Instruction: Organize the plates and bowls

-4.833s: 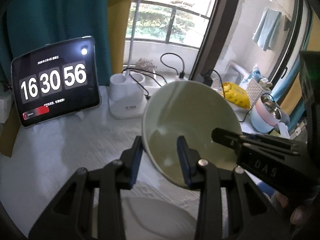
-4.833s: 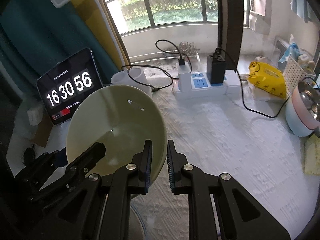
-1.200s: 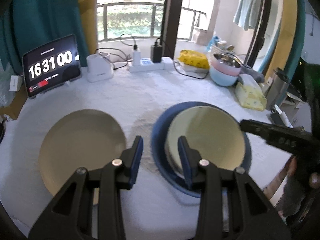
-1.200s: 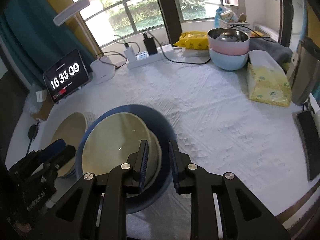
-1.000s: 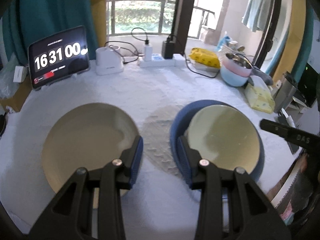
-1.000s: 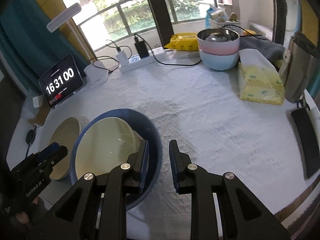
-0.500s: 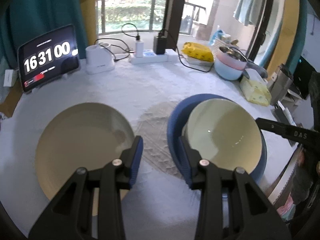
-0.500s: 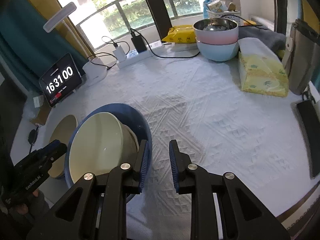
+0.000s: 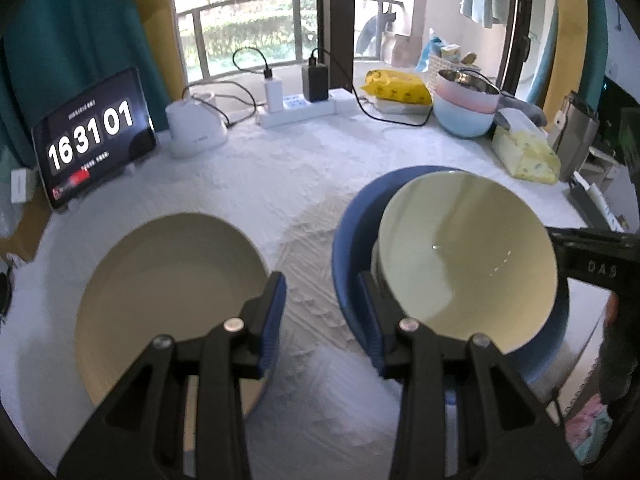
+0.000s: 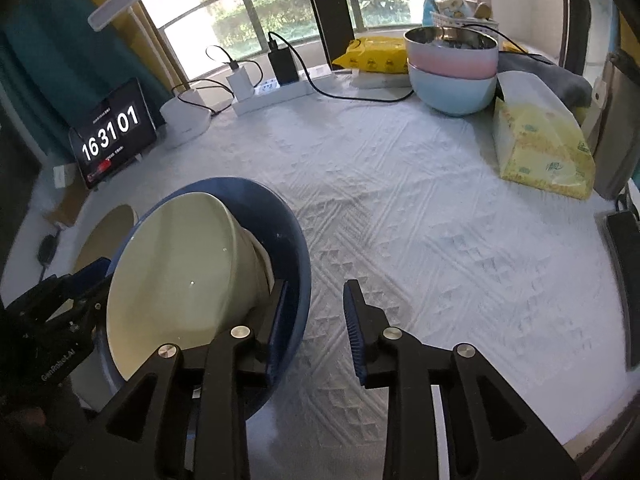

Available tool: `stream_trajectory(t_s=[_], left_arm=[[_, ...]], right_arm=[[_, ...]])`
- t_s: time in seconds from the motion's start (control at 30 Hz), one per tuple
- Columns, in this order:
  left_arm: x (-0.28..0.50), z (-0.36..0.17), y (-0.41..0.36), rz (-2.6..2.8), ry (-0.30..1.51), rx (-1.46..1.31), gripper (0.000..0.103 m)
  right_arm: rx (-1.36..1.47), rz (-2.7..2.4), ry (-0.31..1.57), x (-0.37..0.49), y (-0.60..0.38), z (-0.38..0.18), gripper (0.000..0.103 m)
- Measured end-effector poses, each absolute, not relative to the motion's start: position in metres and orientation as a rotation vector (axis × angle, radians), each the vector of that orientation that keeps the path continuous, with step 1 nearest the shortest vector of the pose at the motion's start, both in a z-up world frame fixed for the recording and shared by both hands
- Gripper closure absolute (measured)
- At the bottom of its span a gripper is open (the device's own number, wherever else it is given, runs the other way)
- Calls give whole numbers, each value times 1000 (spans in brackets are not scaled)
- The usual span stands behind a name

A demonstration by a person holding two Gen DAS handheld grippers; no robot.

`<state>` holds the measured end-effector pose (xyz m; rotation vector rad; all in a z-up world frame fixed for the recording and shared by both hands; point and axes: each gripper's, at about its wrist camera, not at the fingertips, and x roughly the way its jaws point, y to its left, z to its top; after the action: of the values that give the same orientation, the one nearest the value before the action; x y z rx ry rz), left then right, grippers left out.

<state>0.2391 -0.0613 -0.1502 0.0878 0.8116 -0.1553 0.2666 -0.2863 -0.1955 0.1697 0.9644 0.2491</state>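
Observation:
A pale green bowl (image 9: pixel 468 256) leans tilted inside a larger blue bowl (image 9: pixel 352 240) on the white tablecloth. A cream plate (image 9: pixel 168 280) lies to its left. My left gripper (image 9: pixel 322 292) is open over the bare cloth between the plate and the blue bowl, with nothing between its fingers. My right gripper (image 10: pixel 316 300) has its jaws opening. Its left finger sits inside the blue bowl (image 10: pixel 296 248) beside the pale green bowl (image 10: pixel 180 272), its right finger outside, with the blue rim between them and the right pad clear of it.
At the back stand a tablet clock (image 9: pixel 92 136), a white lamp base (image 9: pixel 196 132) and a power strip (image 9: pixel 296 108) with cables. Stacked pink and blue bowls (image 10: pixel 452 76), a yellow bag (image 10: pixel 376 56) and a tissue pack (image 10: pixel 540 144) sit at the right.
The pale green bowl, earlier held up in the air, now lies in the blue bowl and has tipped further over. My right jaws have spread apart. Both grippers have sunk a little.

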Motion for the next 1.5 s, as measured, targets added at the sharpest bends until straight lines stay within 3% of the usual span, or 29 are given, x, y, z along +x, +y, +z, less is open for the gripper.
stream_trajectory(t_s=[0.33, 0.57, 0.7, 0.8, 0.87, 1.07, 1.27, 1.5], left_arm=[[248, -159, -60, -135, 799, 44, 64], [251, -160, -63, -148, 825, 66, 65], [246, -161, -68, -147, 795, 96, 70], [242, -161, -74, -155, 772, 111, 81], [241, -161, -77, -160, 760, 122, 88], [240, -161, -75, -157, 749, 90, 89], [238, -162, -74, -152, 732, 58, 89], [240, -161, -71, -167, 727, 24, 91]], right_arm=[[228, 223, 972, 273, -302, -202, 44], [250, 235, 908, 271, -304, -204, 43], [263, 226, 800, 263, -306, -205, 43], [283, 232, 824, 266, -306, -205, 50], [275, 246, 833, 267, -303, -203, 62], [251, 261, 836, 265, -291, -197, 86], [257, 255, 837, 264, -287, -196, 95], [278, 237, 839, 263, -287, -196, 95]])
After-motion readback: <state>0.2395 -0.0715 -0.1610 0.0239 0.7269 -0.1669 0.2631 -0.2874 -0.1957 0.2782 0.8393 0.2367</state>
